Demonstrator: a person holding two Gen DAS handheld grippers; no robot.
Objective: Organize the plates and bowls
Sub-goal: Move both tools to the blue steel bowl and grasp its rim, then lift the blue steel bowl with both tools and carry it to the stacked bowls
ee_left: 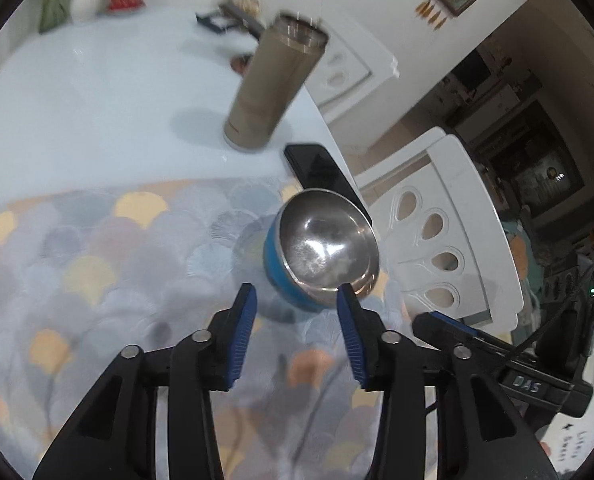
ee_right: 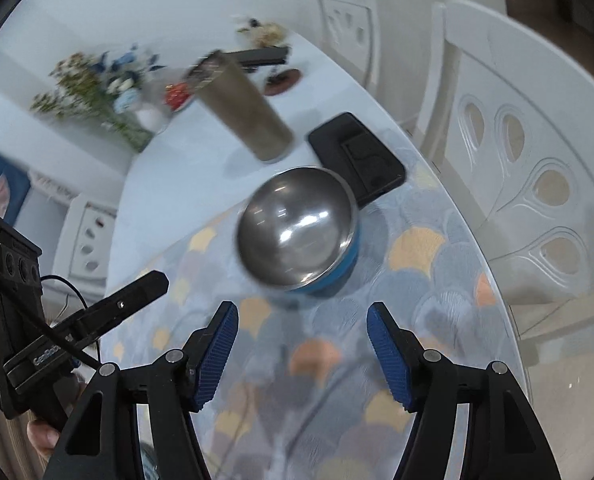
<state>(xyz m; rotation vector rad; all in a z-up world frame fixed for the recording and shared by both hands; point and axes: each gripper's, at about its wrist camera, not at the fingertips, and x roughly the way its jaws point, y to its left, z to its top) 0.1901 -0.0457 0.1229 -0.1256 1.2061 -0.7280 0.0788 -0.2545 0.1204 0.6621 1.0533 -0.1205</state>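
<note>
Your left claw (ee_left: 297, 300) stands partly open with nothing between its blue pads, the right pad just at the near rim of the steel bowl (ee_left: 327, 240); your right claw (ee_right: 303, 320) gapes wider, also empty, a little short of that bowl. It sits upright on the patterned mat (ee_left: 97, 260) near the worktop (ee_left: 97, 92) edge, just beside a black phone (ee_left: 321, 168). Expect it to be light, stiff and slick, so pinch the rim wall rather than the rounded blue side.

The bowl (ee_left: 324, 247) sits on a mat (ee_left: 97, 272) near the desk (ee_left: 97, 92) edge; phone (ee_left: 321, 168) just behind it, tumbler (ee_left: 273, 84) beyond, chair (ee_left: 449, 232) right
</note>
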